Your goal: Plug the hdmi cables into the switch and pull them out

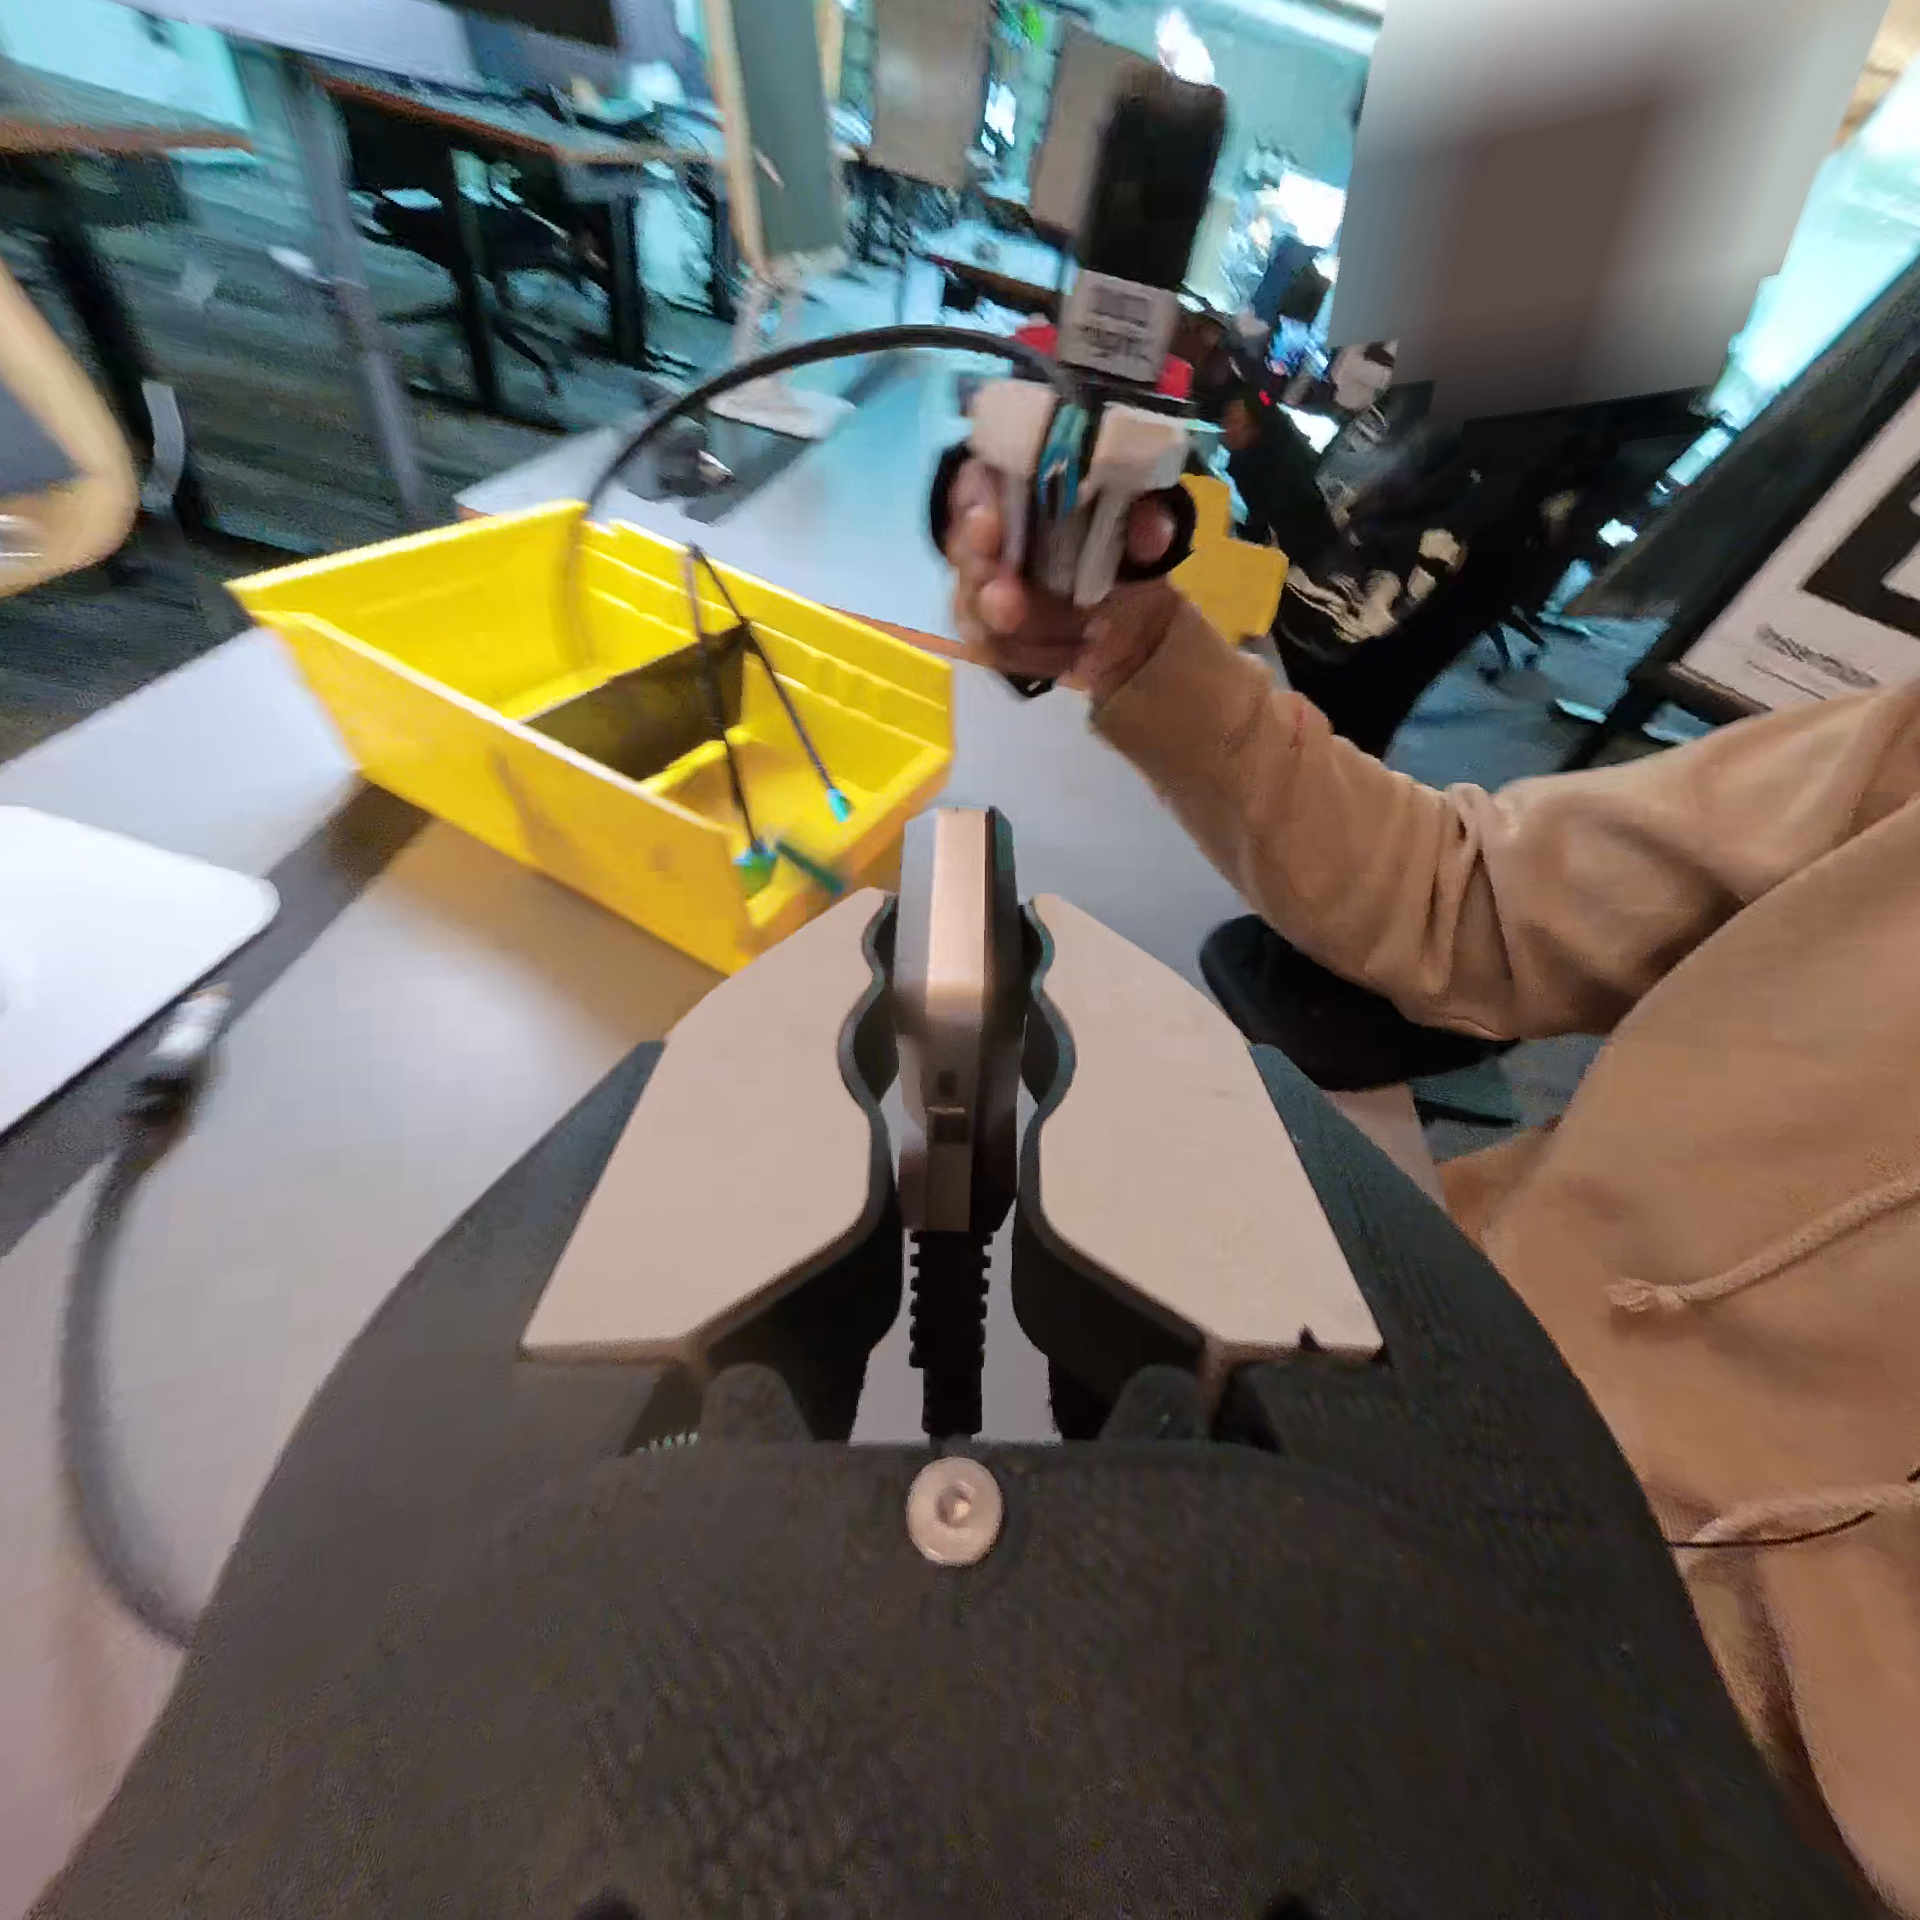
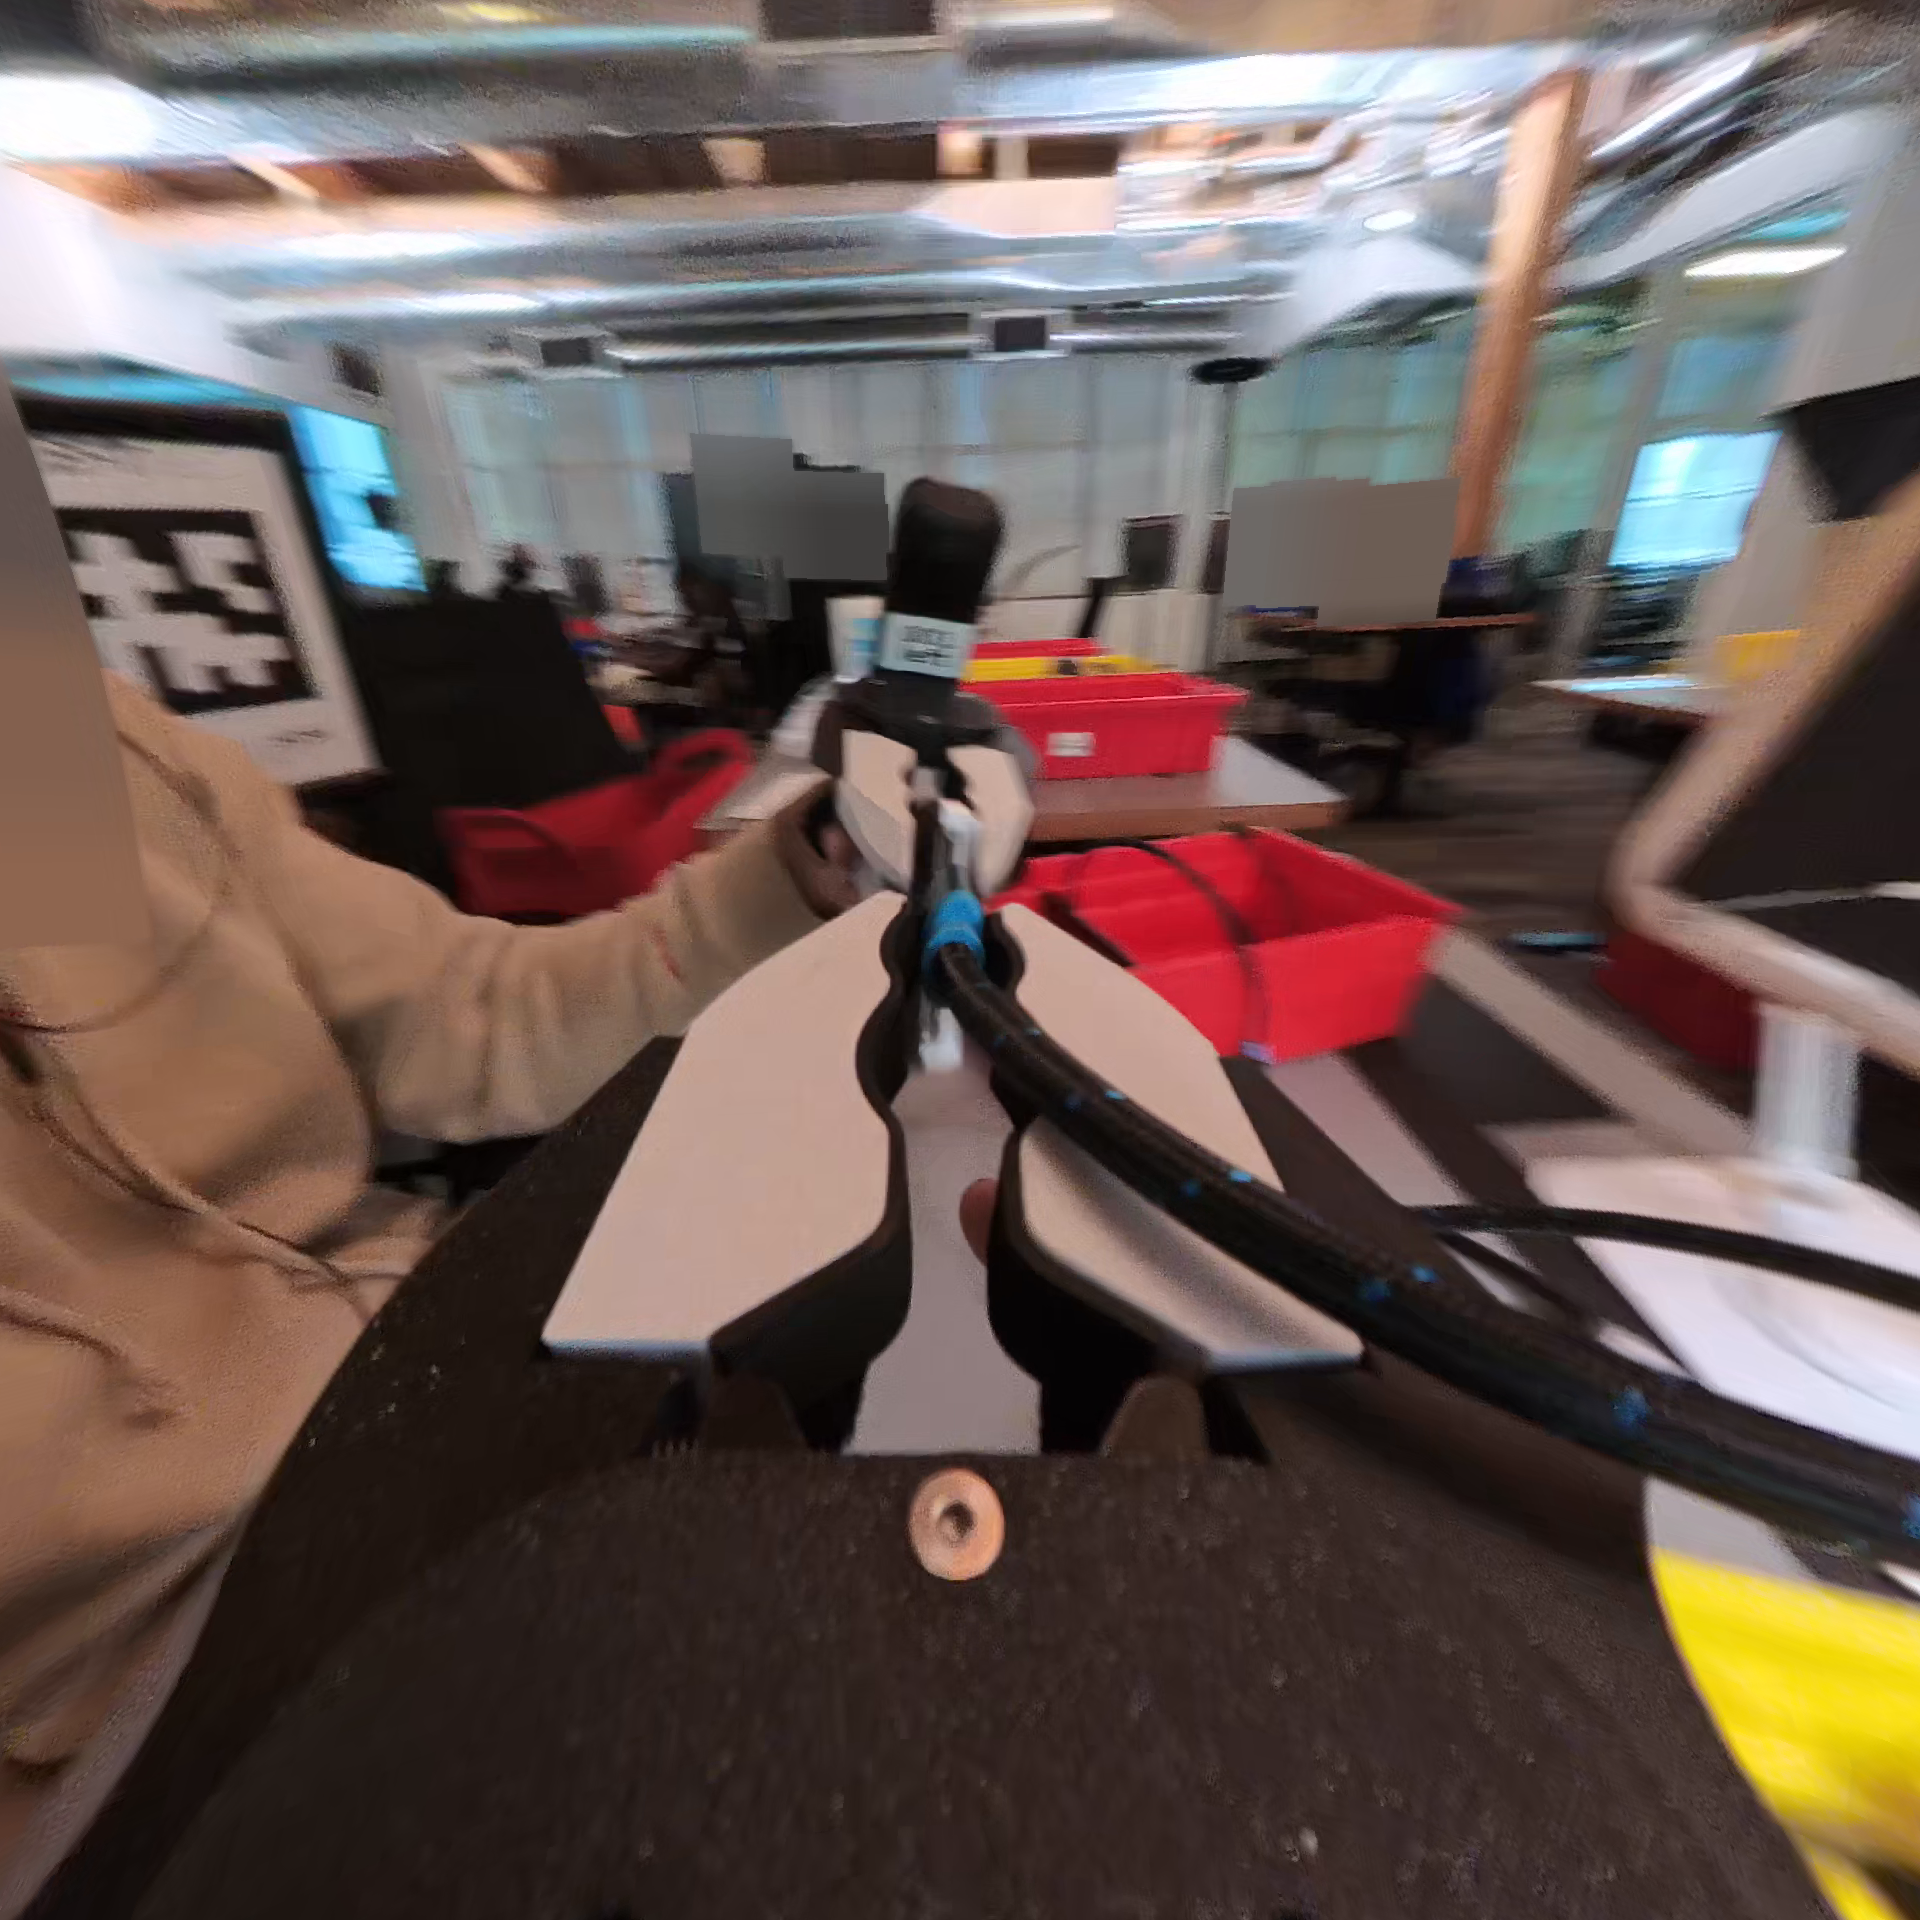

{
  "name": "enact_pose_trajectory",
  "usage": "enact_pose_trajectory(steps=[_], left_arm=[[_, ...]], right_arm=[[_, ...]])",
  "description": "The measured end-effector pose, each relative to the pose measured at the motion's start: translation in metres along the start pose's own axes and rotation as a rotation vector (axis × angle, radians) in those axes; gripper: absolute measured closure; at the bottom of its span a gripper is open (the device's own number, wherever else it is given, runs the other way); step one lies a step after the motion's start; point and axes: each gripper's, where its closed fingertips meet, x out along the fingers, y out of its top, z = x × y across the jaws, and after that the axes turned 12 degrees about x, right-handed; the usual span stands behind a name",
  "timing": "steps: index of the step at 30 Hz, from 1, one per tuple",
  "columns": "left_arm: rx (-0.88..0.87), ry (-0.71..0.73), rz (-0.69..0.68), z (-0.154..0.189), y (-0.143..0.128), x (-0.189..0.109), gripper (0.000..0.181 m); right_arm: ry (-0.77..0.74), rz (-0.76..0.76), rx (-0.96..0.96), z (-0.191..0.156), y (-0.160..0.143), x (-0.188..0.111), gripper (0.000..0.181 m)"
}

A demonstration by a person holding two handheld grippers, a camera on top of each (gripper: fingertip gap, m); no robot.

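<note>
The right gripper (image 2: pixel 951 961) clamped the blue-collared end of a black braided HDMI cable (image 2: pixel 1195 1158), which swept off over its right finger toward the lower right edge. Straight ahead, raised to face it, the left gripper (image 2: pixel 935 821) sat in a hand (image 2: pixel 816 847) with a tan sleeve (image 2: pixel 499 997), pinching something slim and pale; what it was stayed too blurred to call. Just behind, a red bin (image 2: pixel 1309 961) with dividers rested on the worktop (image 2: pixel 1340 1101), a cable looping over it. A yellow bin (image 2: pixel 1797 1704) cut into the lower right corner.
</note>
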Motion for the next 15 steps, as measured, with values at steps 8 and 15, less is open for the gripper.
enact_pose_trajectory(steps=[8,15], left_arm=[[-0.083,0.066,0.029,-0.024,-0.012,-0.011,0.16],[-0.108,0.052,0.026,-0.025,-0.018,-0.003,0.16]], right_arm=[[-0.496,-0.178,-0.053,0.038,0.009,-0.061,0.17],[-0.957,-0.564,0.012,0.081,-0.038,-0.083,0.169]])
